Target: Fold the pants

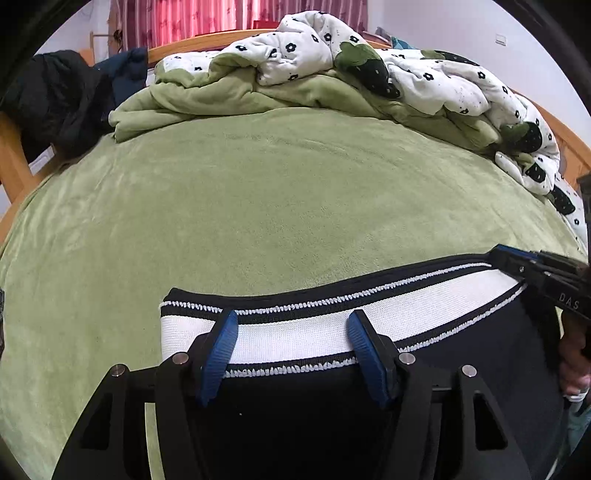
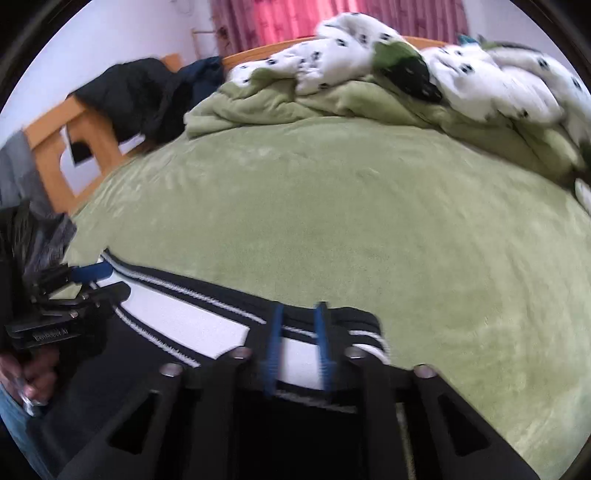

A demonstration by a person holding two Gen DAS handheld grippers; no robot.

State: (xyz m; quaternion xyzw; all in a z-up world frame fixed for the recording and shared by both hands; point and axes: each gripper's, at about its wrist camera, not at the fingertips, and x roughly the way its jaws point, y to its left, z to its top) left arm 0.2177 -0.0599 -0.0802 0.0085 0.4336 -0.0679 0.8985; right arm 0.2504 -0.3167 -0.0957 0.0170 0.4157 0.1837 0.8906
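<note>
So the black pants (image 1: 332, 398) are lying at the near edge of the bed (image 1: 288, 206), with the white-and-black striped waistband (image 1: 295, 332) stretched out flat on the green fleece cover. Left tool (image 1: 291, 328) sits over the waistband near its left end with the blue pads (image 1: 221, 347) spread wide, not pinching anything. Right tool (image 2: 299, 332) is at the other end, pads close together around the waistband, though the blur makes the grip hard to judge. Further back there's a rumpled flower-print quilt (image 1: 406, 74), a dark jacket (image 1: 55, 99) on the wooden bed frame and pink curtains (image 1: 221, 18).
</note>
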